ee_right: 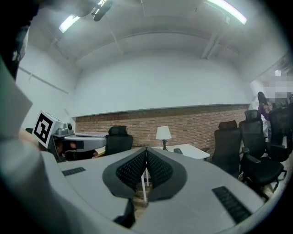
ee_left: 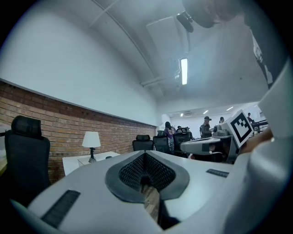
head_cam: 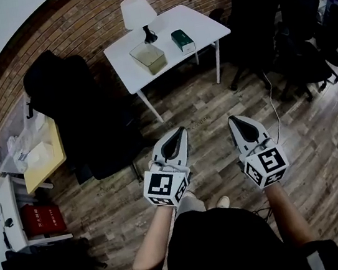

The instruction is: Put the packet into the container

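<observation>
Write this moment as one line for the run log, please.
phase: not started | left gripper: shut, empty | right gripper: shut, empty | packet: on table, beside container

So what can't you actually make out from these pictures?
- Inside of the container: head view, too small to tell if it's empty.
- Print on the packet: head view, too small to read.
- Most of the table: left gripper view, hidden behind the left gripper itself.
- Distant people: left gripper view, too small.
</observation>
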Demonstrator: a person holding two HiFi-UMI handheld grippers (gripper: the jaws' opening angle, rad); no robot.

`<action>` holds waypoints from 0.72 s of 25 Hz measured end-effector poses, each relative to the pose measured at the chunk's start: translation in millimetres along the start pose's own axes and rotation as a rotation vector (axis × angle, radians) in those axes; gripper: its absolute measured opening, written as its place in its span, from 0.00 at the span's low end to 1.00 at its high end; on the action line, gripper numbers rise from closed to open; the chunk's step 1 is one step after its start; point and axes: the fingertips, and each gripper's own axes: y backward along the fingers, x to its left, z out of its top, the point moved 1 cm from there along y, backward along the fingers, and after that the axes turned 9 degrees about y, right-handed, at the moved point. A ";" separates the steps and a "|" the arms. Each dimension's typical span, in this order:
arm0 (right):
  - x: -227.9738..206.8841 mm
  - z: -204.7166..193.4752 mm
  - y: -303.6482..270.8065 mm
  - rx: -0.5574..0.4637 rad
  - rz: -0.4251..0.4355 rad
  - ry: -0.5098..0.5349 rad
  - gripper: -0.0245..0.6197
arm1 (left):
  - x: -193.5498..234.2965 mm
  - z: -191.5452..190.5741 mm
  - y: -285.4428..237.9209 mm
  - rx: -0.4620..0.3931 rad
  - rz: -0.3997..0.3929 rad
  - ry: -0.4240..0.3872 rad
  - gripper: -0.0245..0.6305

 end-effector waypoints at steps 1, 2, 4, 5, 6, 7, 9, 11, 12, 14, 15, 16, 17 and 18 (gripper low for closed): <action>-1.4 -1.6 -1.3 0.002 0.004 -0.004 0.05 | 0.8 0.5 -1.3 0.004 0.004 -0.004 0.04; -2.6 -2.8 -3.6 0.003 0.007 -0.006 0.05 | 2.0 1.2 -2.9 0.006 0.008 -0.008 0.04; -5.0 -5.3 -10.5 0.005 0.012 -0.009 0.05 | 5.9 2.1 -7.1 0.007 0.017 -0.008 0.04; -6.4 -6.4 -14.4 0.005 0.014 -0.012 0.05 | 8.0 1.8 -9.4 0.009 0.021 -0.008 0.04; -7.7 -7.4 -18.3 0.004 0.016 -0.016 0.05 | 9.9 1.0 -11.7 0.012 0.023 -0.008 0.04; -8.9 -8.4 -22.5 0.005 0.019 -0.018 0.05 | 12.2 -0.2 -14.1 0.016 0.024 -0.010 0.04; -11.3 -10.1 -33.0 0.007 0.025 -0.018 0.05 | 19.7 -2.4 -20.2 0.022 0.026 -0.010 0.04; -15.2 -11.1 -46.4 0.009 0.026 -0.014 0.05 | 31.0 -3.6 -29.8 0.023 0.026 -0.007 0.04; -17.9 -11.8 -53.8 0.012 0.025 -0.011 0.05 | 37.2 -4.2 -35.7 0.024 0.025 -0.004 0.04; -24.5 -13.8 -69.8 0.018 0.021 -0.010 0.05 | 49.4 -5.3 -49.6 0.025 0.021 0.001 0.04; -28.7 -14.8 -78.8 0.022 0.018 -0.009 0.05 | 55.5 -5.5 -57.7 0.025 0.016 0.004 0.04; -33.2 -15.4 -88.9 0.026 0.015 -0.008 0.05 | 62.2 -5.3 -66.6 0.026 0.010 0.005 0.04; -37.6 -15.5 -100.3 0.029 0.011 -0.008 0.05 | 69.9 -4.8 -75.7 0.030 0.001 0.001 0.04; -41.4 -15.0 -112.2 0.033 0.007 -0.008 0.05 | 78.3 -4.2 -84.7 0.038 -0.009 -0.006 0.04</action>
